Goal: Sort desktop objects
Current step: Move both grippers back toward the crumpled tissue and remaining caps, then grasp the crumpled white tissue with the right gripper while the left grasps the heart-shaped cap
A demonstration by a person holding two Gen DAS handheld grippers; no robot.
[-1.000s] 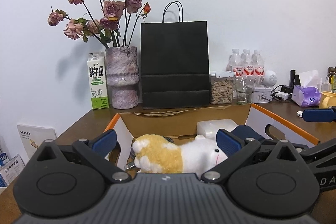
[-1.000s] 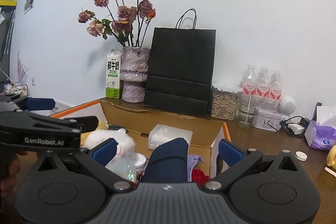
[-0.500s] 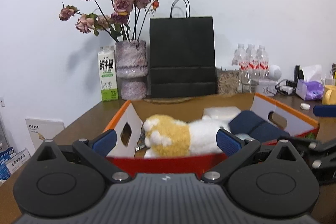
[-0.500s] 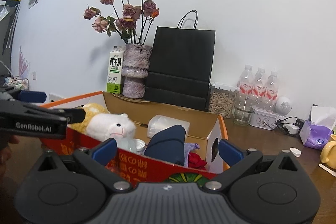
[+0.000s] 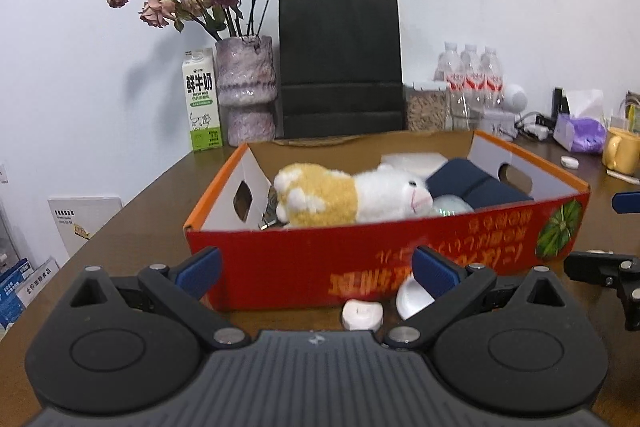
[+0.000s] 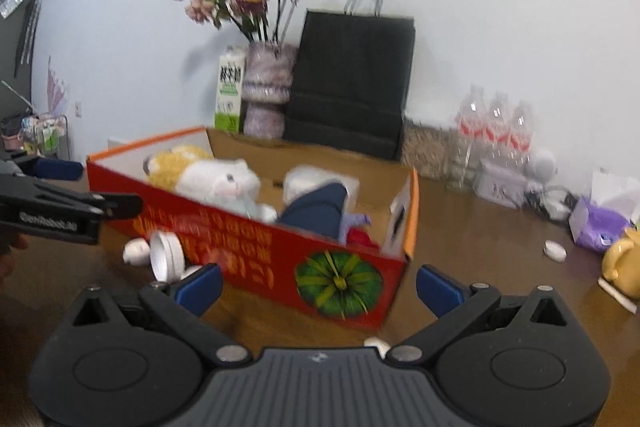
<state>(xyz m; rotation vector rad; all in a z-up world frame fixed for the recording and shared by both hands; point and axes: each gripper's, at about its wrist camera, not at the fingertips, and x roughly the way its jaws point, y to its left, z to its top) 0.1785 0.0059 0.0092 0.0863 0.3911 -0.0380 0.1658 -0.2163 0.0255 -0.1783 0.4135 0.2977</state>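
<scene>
The loose small stuff in front of the red box (image 5: pixel 360 259) is what I still have to sort: a white round lid (image 5: pixel 412 297) tipped on edge against the box's front wall, and a small white oval case (image 5: pixel 362 314) lying flat on the table (image 5: pixel 152 203) just beside it, both between my left gripper (image 5: pixel 316 269) fingers in that view. My read: both are light, hard, smooth plastic, so likely slippery under the pads and prone to popping out if I squeeze off-centre. For the lid I'd pinch across the rim. The case I'd take across its short width. The lid's flat face looks roughly along the box wall, leaning; the case's long axis runs about parallel to the box front. A third small white piece (image 6: pixel 376 342) sits near the box's right corner, mostly hidden behind my right gripper (image 6: pixel 318 289); can't tell what it is. Both grippers are spread wide and carry nothing. Inside the box: plush toy (image 5: pixel 352 193) lying on its side, head toward the right, long axis along the front wall; soft and easy to grip anywhere. Beside it a dark blue fabric item (image 5: pixel 476 183) and a white packet (image 5: pixel 412 161) at the back. Behind the box: black paper bag (image 5: pixel 340 63), vase (image 5: pixel 246 87) of dried roses, milk carton (image 5: pixel 202 99), water bottles (image 5: pixel 472 75).
</scene>
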